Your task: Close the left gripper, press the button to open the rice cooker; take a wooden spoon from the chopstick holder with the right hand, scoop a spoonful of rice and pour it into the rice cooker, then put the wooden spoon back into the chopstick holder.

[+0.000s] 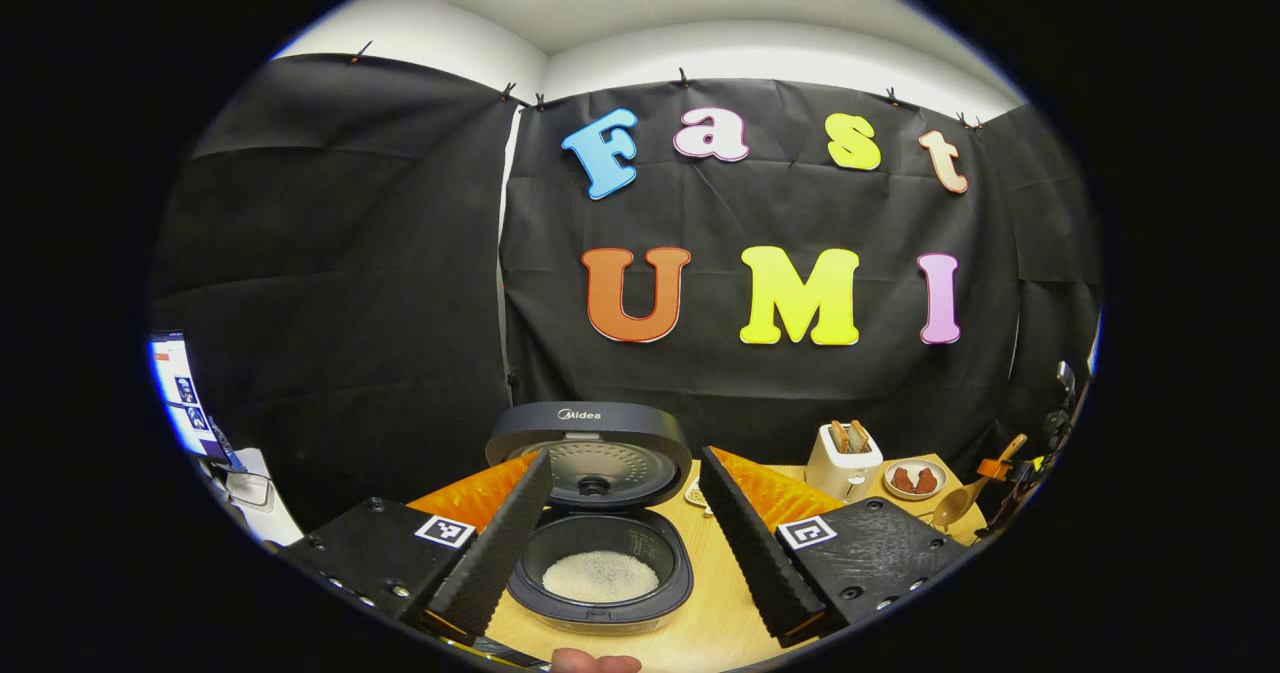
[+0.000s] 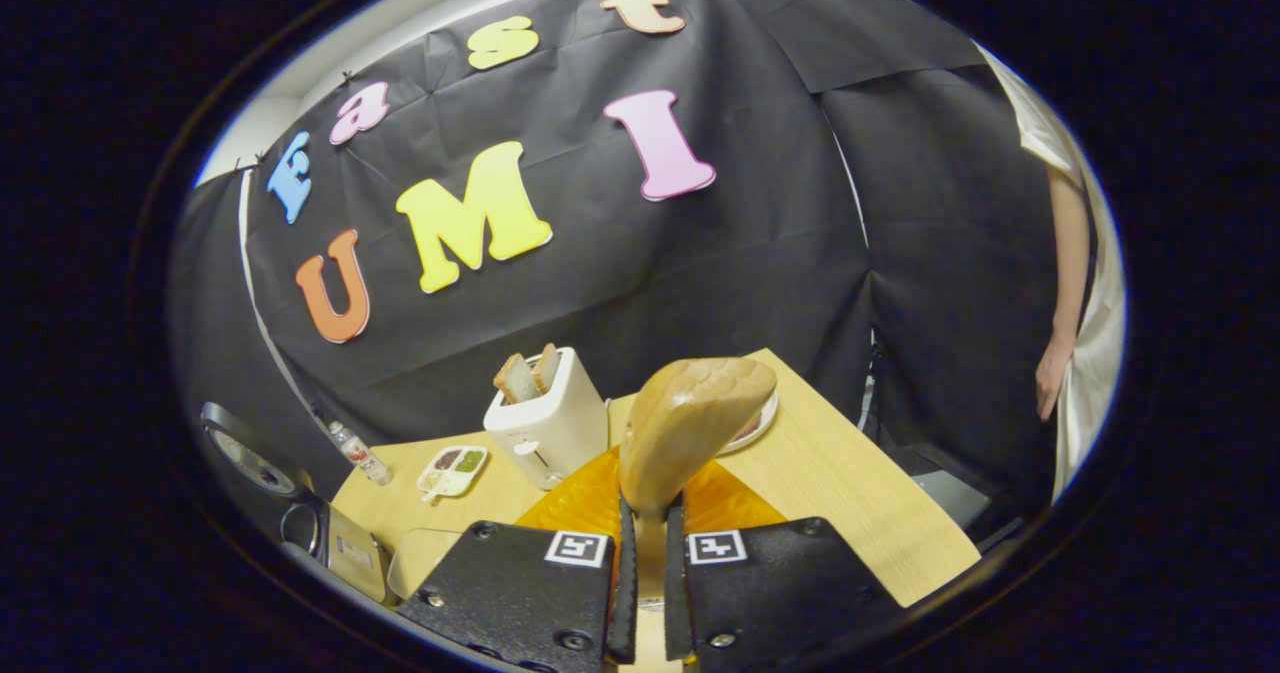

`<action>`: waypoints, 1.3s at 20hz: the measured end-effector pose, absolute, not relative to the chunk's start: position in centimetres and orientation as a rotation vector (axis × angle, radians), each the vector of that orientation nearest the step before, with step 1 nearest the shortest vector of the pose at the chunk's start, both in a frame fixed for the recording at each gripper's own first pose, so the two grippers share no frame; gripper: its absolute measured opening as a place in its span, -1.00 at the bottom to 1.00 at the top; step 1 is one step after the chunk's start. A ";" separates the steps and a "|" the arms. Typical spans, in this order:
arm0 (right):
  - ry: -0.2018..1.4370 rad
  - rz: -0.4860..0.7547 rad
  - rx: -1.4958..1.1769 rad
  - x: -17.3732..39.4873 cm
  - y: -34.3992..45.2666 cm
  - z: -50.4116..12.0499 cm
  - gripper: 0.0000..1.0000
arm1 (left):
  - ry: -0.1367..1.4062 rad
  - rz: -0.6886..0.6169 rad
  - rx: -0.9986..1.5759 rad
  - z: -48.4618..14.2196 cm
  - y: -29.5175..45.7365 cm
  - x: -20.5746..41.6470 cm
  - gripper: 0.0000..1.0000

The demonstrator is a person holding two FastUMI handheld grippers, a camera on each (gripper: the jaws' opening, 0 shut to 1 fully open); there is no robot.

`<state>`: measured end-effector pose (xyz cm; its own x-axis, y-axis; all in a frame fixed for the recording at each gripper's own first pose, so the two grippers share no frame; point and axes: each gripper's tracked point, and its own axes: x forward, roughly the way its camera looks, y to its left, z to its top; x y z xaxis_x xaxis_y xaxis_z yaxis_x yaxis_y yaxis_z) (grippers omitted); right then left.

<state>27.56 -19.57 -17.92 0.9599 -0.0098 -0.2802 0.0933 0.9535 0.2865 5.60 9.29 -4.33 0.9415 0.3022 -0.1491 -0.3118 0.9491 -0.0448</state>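
The rice cooker (image 1: 600, 553) stands open on the wooden table (image 1: 720, 603), its lid (image 1: 590, 453) tipped back and white rice (image 1: 600, 575) in the pot. My left gripper (image 1: 625, 458) is open, one finger on each side of the cooker, holding nothing. My right gripper (image 2: 648, 513) is shut on the handle of the wooden spoon (image 2: 690, 418), whose bowl points forward and up. In the left gripper view, the same spoon (image 1: 958, 503) hangs at the far right above the table edge. The cooker (image 2: 330, 543) sits at the lower left of the right gripper view.
A white toaster (image 1: 843, 458) (image 2: 545, 418) with bread slices stands at the back, a small plate (image 1: 914, 479) beside it. A divided dish (image 2: 452, 468) and a small bottle (image 2: 360, 453) sit left of the toaster. A person (image 2: 1075, 293) stands at the right.
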 end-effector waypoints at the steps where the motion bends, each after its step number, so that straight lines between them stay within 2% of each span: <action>1: 0.272 -0.055 0.303 27.1 -19.0 -16.9 -0.67 | 0.140 0.306 -0.074 -4.4 9.5 5.5 0.89; 7: 0.226 -0.052 0.265 24.3 -14.4 -12.1 -0.67 | 0.143 0.273 -0.076 -4.9 12.9 4.7 0.89; 12: 0.234 -0.023 0.262 23.4 -8.7 -11.6 -0.67 | 0.134 0.249 -0.045 -5.1 15.3 4.0 0.89; 19: 0.312 -0.015 0.260 24.0 -3.0 -17.1 -0.68 | 0.123 0.250 -0.038 -5.5 18.4 3.6 0.89; 26: 0.383 -0.092 0.180 26.2 -1.6 -24.9 -0.68 | 0.180 0.270 -0.053 -6.6 20.7 2.7 0.89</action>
<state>26.23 -1.61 -24.87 0.9235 -0.0552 -0.3796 0.1230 0.9800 0.1566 2.73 20.74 -6.61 0.9480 0.2601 -0.1835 -0.2696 0.9626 -0.0283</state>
